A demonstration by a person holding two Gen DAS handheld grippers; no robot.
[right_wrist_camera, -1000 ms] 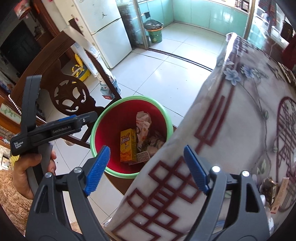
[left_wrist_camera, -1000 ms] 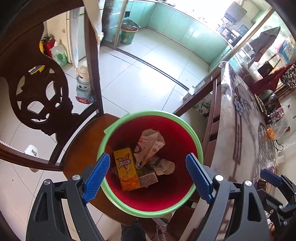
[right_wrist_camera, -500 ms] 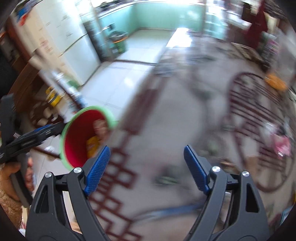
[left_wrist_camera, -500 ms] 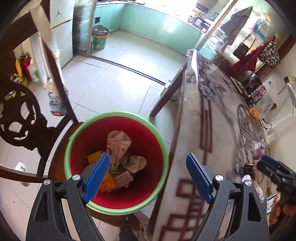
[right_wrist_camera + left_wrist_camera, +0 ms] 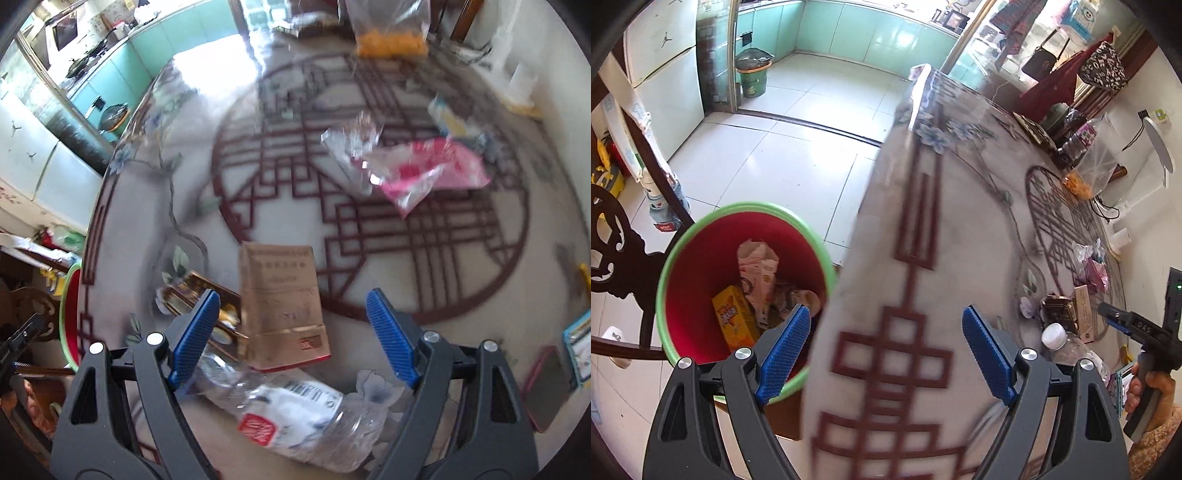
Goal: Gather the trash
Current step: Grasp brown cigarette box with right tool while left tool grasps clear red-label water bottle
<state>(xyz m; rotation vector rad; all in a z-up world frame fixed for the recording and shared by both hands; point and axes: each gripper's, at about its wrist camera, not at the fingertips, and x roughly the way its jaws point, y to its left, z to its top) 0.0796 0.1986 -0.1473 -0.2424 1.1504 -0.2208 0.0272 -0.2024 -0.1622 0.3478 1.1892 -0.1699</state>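
**Both grippers off the bin, over the table for the next pick**

Swung away from the bin since a second ago: then centred under the left gripper, now at far left, beside the table edge. Inside it: yellow carton, paper wrappers. Probably one drop done, next fetch starting. Left gripper wide open, empty, nothing touching the pads, above the table edge. Further right, right gripper likewise wide open and empty, now over the table trash instead of the table edge. Below it, brown box between the jaw lines but not touched; clear bottle lying just in front; dark packet left of box; pink bag farther off. Box or bottle the likely next grab.
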